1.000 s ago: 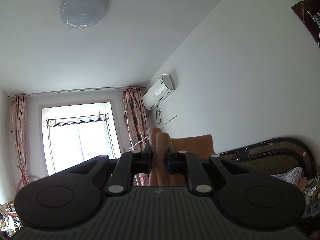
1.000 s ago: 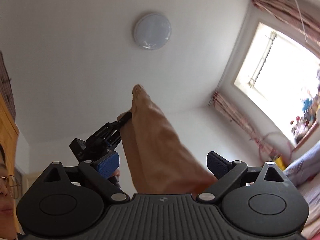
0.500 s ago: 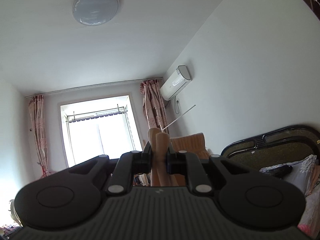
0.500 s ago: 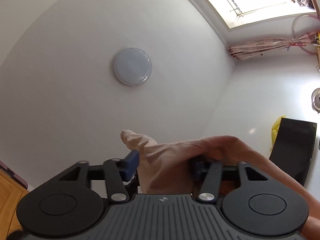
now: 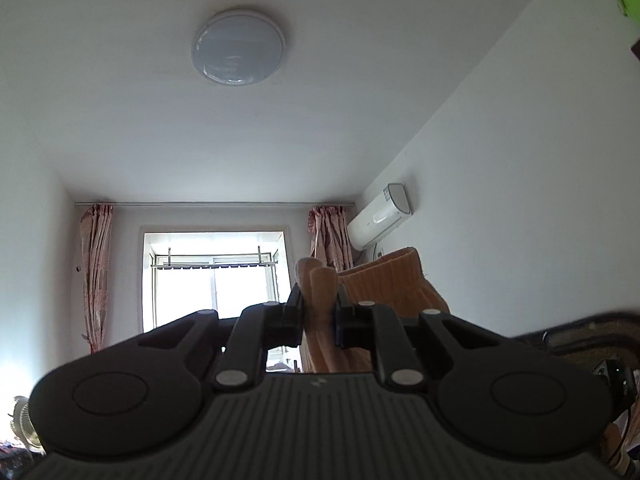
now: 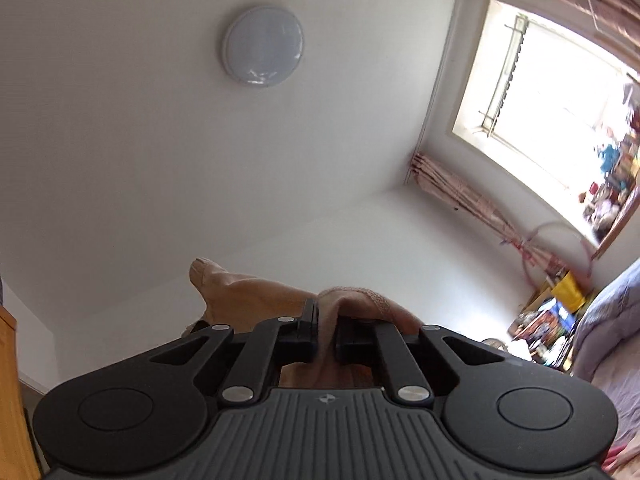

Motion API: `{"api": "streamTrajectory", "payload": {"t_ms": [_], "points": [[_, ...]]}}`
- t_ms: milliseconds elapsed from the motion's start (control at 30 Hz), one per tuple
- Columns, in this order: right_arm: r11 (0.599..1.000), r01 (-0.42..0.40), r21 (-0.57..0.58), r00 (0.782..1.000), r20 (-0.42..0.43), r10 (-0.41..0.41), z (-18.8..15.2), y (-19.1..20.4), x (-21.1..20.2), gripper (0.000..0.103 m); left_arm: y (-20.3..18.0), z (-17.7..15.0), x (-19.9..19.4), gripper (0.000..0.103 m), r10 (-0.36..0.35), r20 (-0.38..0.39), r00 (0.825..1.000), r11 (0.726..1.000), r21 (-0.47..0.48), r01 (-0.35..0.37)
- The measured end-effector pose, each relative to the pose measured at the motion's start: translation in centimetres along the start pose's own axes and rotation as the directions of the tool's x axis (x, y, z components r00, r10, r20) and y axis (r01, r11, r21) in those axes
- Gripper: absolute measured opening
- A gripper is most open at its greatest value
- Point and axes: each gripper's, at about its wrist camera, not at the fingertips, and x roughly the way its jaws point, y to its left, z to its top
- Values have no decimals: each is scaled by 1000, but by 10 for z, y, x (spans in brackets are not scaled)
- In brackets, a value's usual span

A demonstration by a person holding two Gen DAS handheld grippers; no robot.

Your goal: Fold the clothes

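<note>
A thin peach garment [image 5: 320, 286] sticks up between the pads of my left gripper [image 5: 319, 310], which is shut on it and points up toward the ceiling. An orange ribbed knit piece [image 5: 394, 284] shows just behind its right finger. In the right wrist view the same peach garment [image 6: 248, 294] bunches over the fingers, its trimmed hem [image 6: 374, 298] draped to the right. My right gripper [image 6: 326, 322] is shut on a fold of it, with the pads pressing the fabric. The rest of the garment hangs below, out of sight.
Both cameras look upward at a white ceiling with a round lamp [image 5: 239, 48]. A bright window [image 5: 214, 280] with pink curtains [image 5: 94, 268], an air conditioner [image 5: 380, 216] and a dark headboard [image 5: 580, 332] are ahead. A bed [image 6: 608, 328] lies at the right.
The right gripper's wide-open jaws closed on the peach fabric, and its view swung across the ceiling. The left gripper kept its grip while tilting and rising a little.
</note>
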Motion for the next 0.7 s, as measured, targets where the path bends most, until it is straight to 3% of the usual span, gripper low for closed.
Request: {"api": "streamTrajectory", "payload": {"t_ms": [100,200,333,433,600,633,700], "points": [[984,57,-167,998,-24,-62,6,68,0,9,0,5,-8,16,-12,40,999,999,-30,13],[960,106,-261,992,-32,-119,-7,111,-12,9,2,4,-18,17,-25,61,998,998,-48,28],[934,157,-321,977,-91,-195,-25,118,-9,9,16,-18,-10,19,-26,32,999,996,-80,29],[938,238,-251,946,-158,-282,-37,70,13,9,35,-56,30,19,-13,-58,998,994,-113,6],[902,428,-50,869,-251,-426,-46,-70,77,8,84,-136,143,16,-11,-206,979,957,-287,-49],[893,449,-16,861,-260,-438,-41,-92,94,8,92,-146,166,15,-10,-217,976,945,-322,-62],[897,442,21,876,-222,-427,-24,-115,115,8,97,-141,193,15,2,-175,985,938,-341,-62]]}}
